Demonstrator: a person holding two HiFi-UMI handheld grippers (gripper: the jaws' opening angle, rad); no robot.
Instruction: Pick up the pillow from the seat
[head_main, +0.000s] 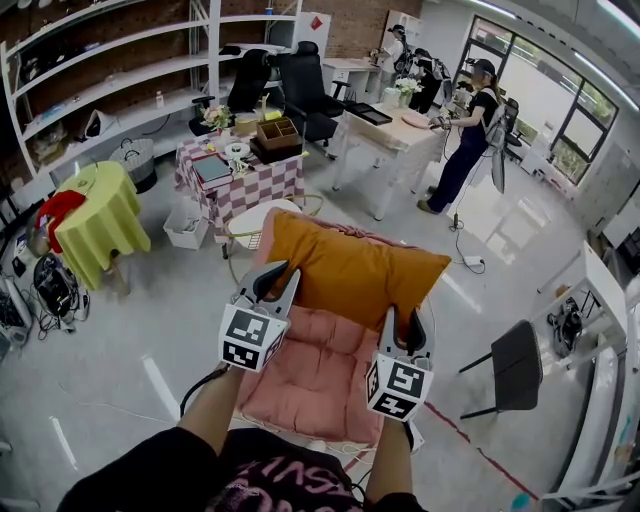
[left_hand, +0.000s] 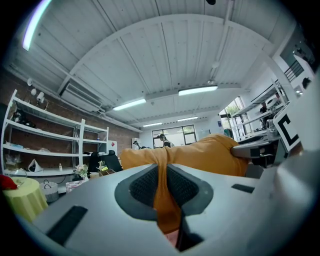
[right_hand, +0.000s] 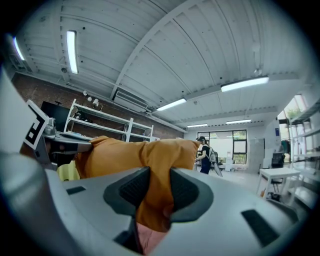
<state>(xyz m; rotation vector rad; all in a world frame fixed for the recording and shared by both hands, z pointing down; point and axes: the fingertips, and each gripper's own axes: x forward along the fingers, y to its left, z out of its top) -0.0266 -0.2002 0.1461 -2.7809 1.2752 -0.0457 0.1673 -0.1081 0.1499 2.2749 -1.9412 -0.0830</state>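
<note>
Left gripper (head_main: 279, 277): my jaws clamped on near-left corner of pillow (head_main: 350, 268), thin fold of orange cloth pinched between pads. Right gripper (head_main: 402, 326): jaws clamped on near-right corner, thicker bunch of cloth. Pillow spans both grippers, long axis left to right, bulk ahead of jaws, above pink seat cushion (head_main: 315, 375). One hand per corner, neither nearer. Far edge clear of seat? Cannot tell. Lift likely needs both rising level.

Ceiling strips (left_hand: 197, 90) and windows (head_main: 545, 92) light everything brightly and evenly, with fisheye bending and dark corners.
</note>
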